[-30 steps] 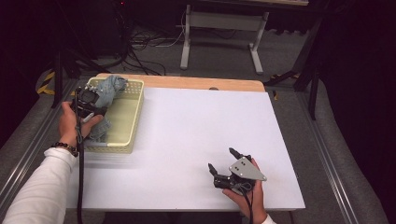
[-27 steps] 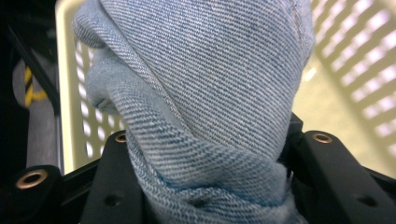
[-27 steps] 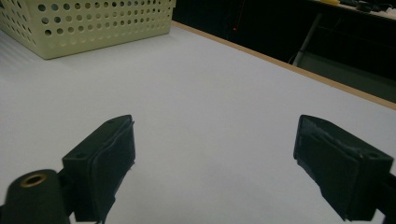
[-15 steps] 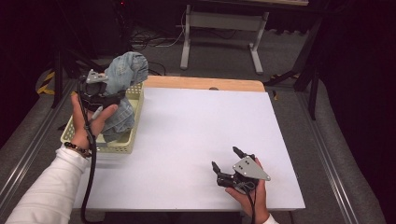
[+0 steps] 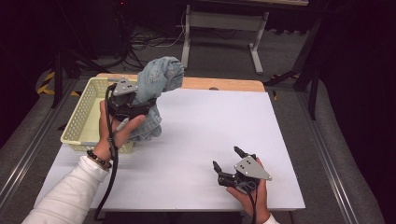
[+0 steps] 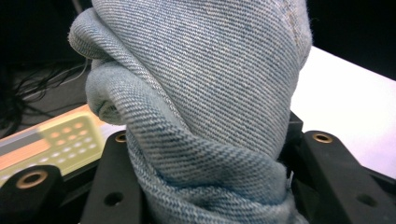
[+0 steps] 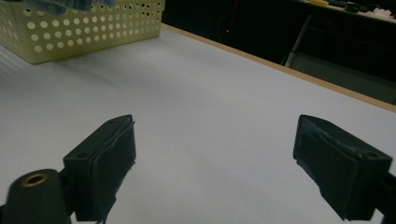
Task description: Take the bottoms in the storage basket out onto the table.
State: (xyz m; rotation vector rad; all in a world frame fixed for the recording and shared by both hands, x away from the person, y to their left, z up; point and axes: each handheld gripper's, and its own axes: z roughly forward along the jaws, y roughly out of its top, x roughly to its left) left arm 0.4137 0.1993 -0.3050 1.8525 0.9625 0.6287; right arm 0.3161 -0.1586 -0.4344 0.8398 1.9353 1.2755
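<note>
A bundle of light blue denim cloth [image 5: 161, 79] hangs above the left part of the white table [image 5: 210, 116], its lower end drooping beside a pale yellow basket [image 5: 81, 119]. My left gripper [image 5: 148, 106] is shut on the cloth, and a hand holds it just right of the basket. In the left gripper view the twisted denim [image 6: 201, 84] is squeezed between both black jaws. My right gripper [image 5: 225, 157] rests low near the table's front right, open, with nothing but bare table between its jaws [image 7: 219, 154].
The perforated basket [image 7: 93, 28] sits at the table's left edge, with a bit of denim [image 7: 56, 4] above it. A wooden strip [image 5: 224, 84] runs along the far edge. Beyond it are metal desk legs [image 5: 187, 42] and cables on a dark floor.
My left gripper has lifted the denim up out of the basket and carried it right, toward the table. The right gripper has stayed where it was.
</note>
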